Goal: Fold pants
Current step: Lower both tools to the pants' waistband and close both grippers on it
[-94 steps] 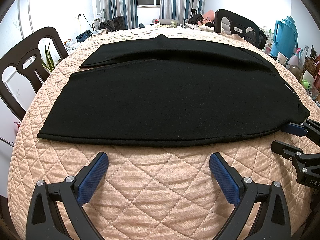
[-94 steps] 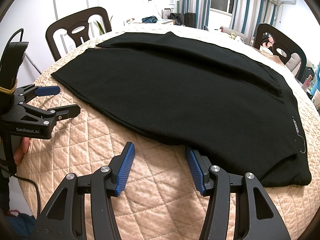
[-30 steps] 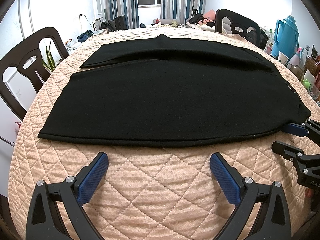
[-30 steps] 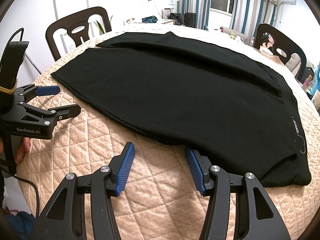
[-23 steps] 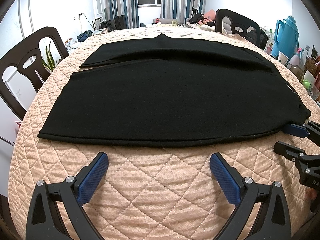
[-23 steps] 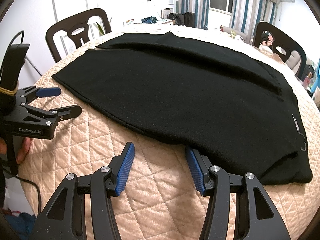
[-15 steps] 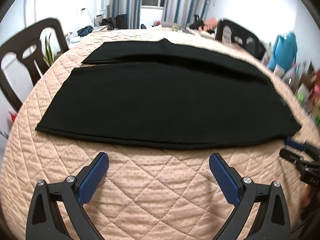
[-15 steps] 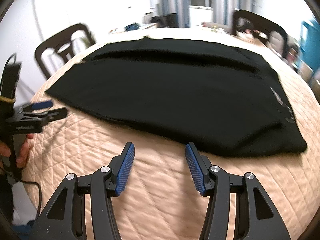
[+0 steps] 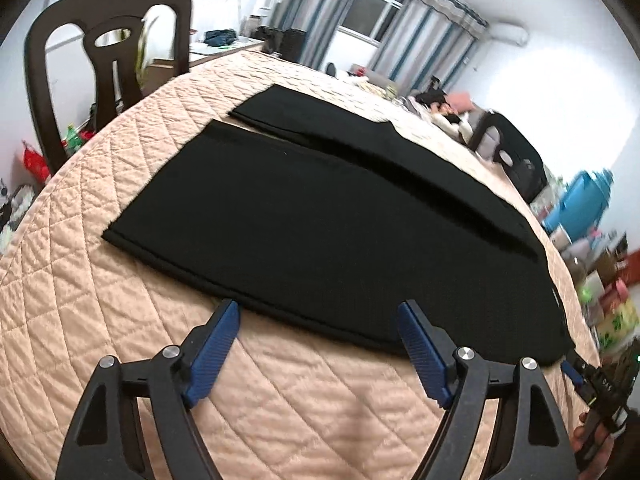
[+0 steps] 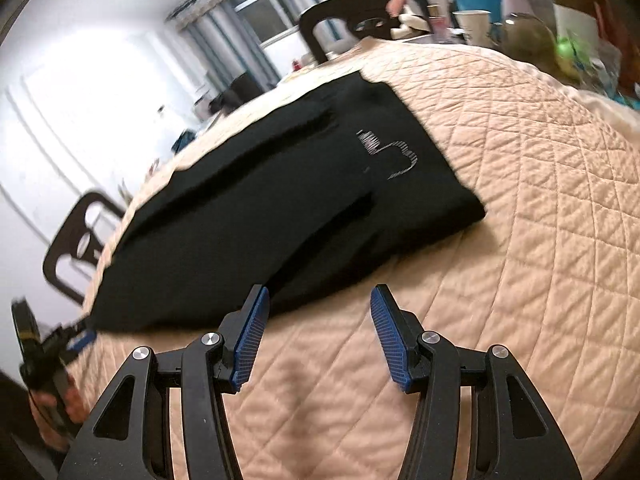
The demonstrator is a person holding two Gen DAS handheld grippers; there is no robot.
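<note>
Black pants (image 9: 320, 220) lie flat on a round table under a peach quilted cover (image 9: 100, 320), the two legs side by side with hems at the left. My left gripper (image 9: 320, 344) is open and empty, its tips at the near edge of the near leg. In the right wrist view the pants (image 10: 280, 208) show a white embroidered mark (image 10: 390, 152) near the waist end. My right gripper (image 10: 316, 328) is open and empty, its left finger at the pants' near edge by the waist. The left gripper also shows in the right wrist view (image 10: 60, 344), at the far left.
A dark chair (image 9: 108, 52) stands at the table's left, another (image 9: 512, 160) at the far right. A blue jug (image 9: 580, 208) and clutter sit to the right. A chair (image 10: 360, 12) stands behind the waist end, with cups and clutter (image 10: 520, 20) beside it.
Both grippers have swung and moved in: the left view has tilted and come up to the near leg's edge, the right view has turned toward the waist end. Both stay open.
</note>
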